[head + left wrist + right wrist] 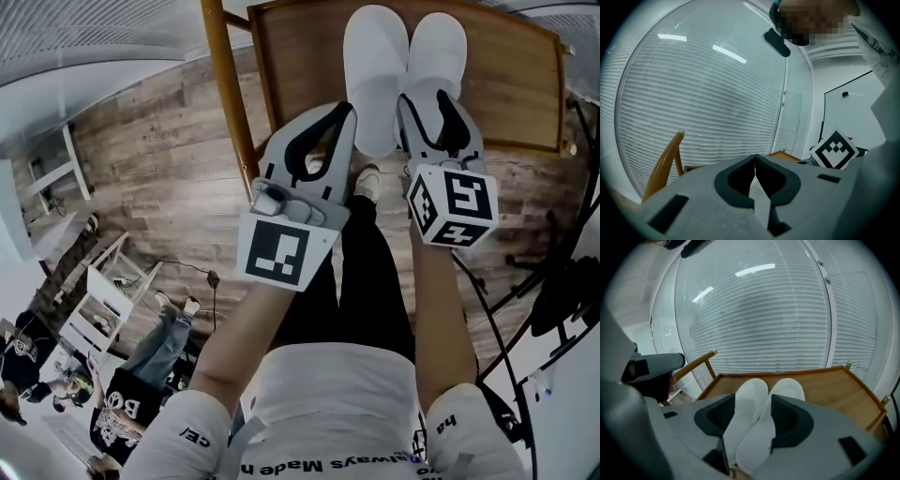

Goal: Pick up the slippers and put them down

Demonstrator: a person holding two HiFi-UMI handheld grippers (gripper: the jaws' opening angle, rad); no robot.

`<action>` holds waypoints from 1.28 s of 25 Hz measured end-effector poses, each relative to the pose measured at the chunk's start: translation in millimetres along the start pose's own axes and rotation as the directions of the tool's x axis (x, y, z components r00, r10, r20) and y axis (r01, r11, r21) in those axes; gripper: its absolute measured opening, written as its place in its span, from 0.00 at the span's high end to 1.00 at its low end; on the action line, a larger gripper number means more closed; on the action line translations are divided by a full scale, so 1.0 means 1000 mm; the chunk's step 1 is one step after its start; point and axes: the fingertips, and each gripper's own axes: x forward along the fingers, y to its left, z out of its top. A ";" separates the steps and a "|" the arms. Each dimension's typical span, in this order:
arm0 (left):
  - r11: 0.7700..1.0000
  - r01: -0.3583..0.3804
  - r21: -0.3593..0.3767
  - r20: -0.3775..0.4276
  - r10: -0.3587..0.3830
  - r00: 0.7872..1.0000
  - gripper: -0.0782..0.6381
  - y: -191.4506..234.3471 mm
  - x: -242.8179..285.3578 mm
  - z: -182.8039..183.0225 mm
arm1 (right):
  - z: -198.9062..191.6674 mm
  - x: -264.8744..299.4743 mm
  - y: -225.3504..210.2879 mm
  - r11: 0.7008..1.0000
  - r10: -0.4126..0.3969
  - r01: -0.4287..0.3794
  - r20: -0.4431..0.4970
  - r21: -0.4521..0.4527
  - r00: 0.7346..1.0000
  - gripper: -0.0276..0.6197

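Two white slippers lie side by side, toes away from me, on a wooden table (506, 84). The left slipper (375, 75) sits a little nearer to me than the right slipper (438, 52). My right gripper (427, 98) hangs over their heel ends with its jaws wide apart. Its own view shows both slippers (757, 427) through the gap of the right gripper (753, 399), and I see no grip on them. My left gripper (351, 111) is beside the left slipper's heel, its jaws meeting at the tips. In its own view the left gripper (755, 157) faces the window blinds.
The table has a raised rim, and a wooden rail (230, 84) runs along its left side. White window blinds (759, 324) stand beyond it. People (141, 375) and white furniture (103, 300) are on the plank floor at lower left. Cables and dark stands (553, 291) are at right.
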 end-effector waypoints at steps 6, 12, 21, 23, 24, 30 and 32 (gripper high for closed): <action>0.999 -0.052 -0.004 -0.014 0.052 0.999 0.87 0.021 0.027 -0.022 | -0.027 0.038 -0.009 0.999 -0.027 0.029 -0.084 0.026 0.996 0.61; 0.997 -0.077 0.006 -0.028 0.077 0.997 0.87 0.033 0.046 -0.038 | -0.040 0.060 -0.020 0.998 -0.050 0.053 -0.129 0.018 0.990 0.61; 0.996 -0.089 -0.010 -0.021 0.089 0.996 0.87 0.044 0.052 -0.044 | -0.033 0.077 -0.025 0.994 -0.094 0.087 -0.091 -0.068 0.991 0.69; 0.996 -0.086 -0.014 -0.022 0.085 0.996 0.87 0.042 0.049 -0.043 | -0.032 0.074 -0.027 0.993 -0.099 0.093 -0.079 -0.077 0.992 0.74; 0.997 -0.082 -0.011 -0.023 0.082 0.996 0.87 0.039 0.048 -0.042 | -0.032 0.071 -0.028 0.992 -0.101 0.096 -0.071 -0.078 0.992 0.76; 0.997 -0.081 -0.001 -0.018 0.081 0.997 0.87 0.033 0.037 -0.035 | -0.024 0.052 -0.029 0.993 -0.103 0.101 -0.030 -0.069 0.994 0.79; 0.996 -0.084 -0.003 -0.003 0.084 0.996 0.87 0.034 0.034 -0.028 | -0.018 0.048 -0.026 0.992 -0.101 0.099 -0.020 -0.075 0.995 0.79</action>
